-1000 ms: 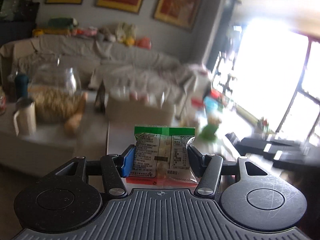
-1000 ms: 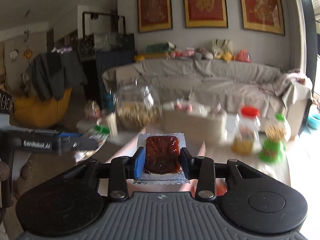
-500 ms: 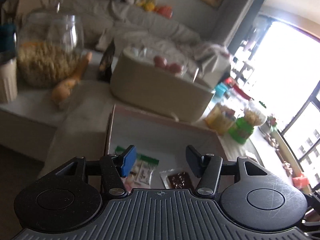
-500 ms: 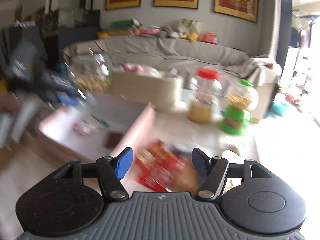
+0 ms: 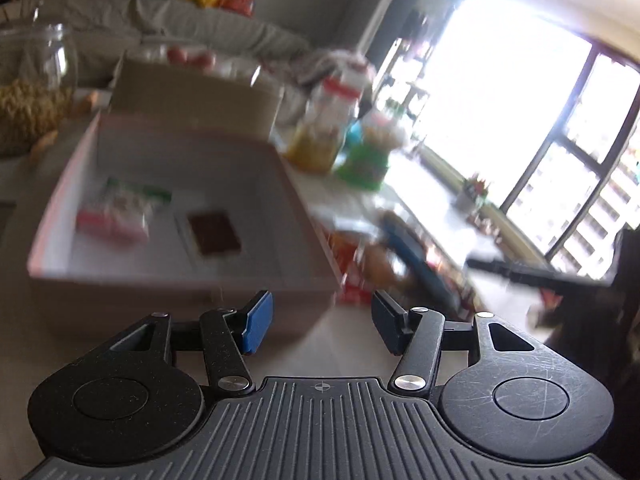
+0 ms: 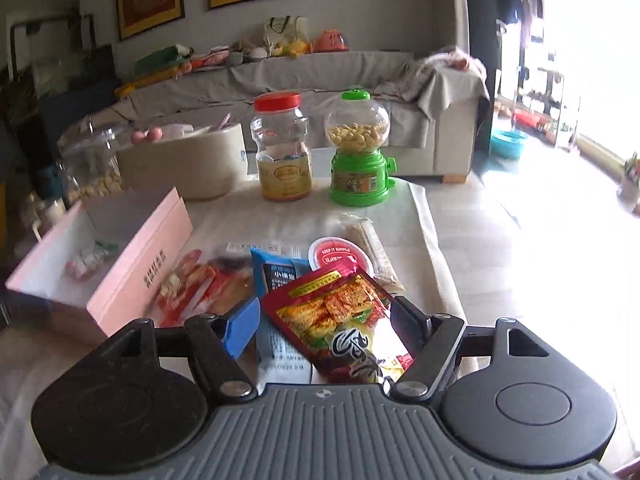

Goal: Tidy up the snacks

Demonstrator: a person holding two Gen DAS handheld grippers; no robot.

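**Snacks in and beside the pink box**

An open, shallow pink cardboard box (image 6: 140, 276) with a white inside is seen on the table. Two packets lie flat in it: a green-topped clear packet (image 5: 120, 208) and a clear sachet of dark brown paste (image 5: 214, 232). Beside the box are piled a red foil packet (image 6: 344, 316), a blue packet (image 6: 280, 276), an orange-red packet (image 6: 200, 284) and a red-lidded round tub (image 6: 340, 258).

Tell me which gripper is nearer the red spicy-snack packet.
Right. The right gripper stands open directly over the red spicy-snack packet, nothing gripped. The left gripper, open, hangs by the pink box's front wall.
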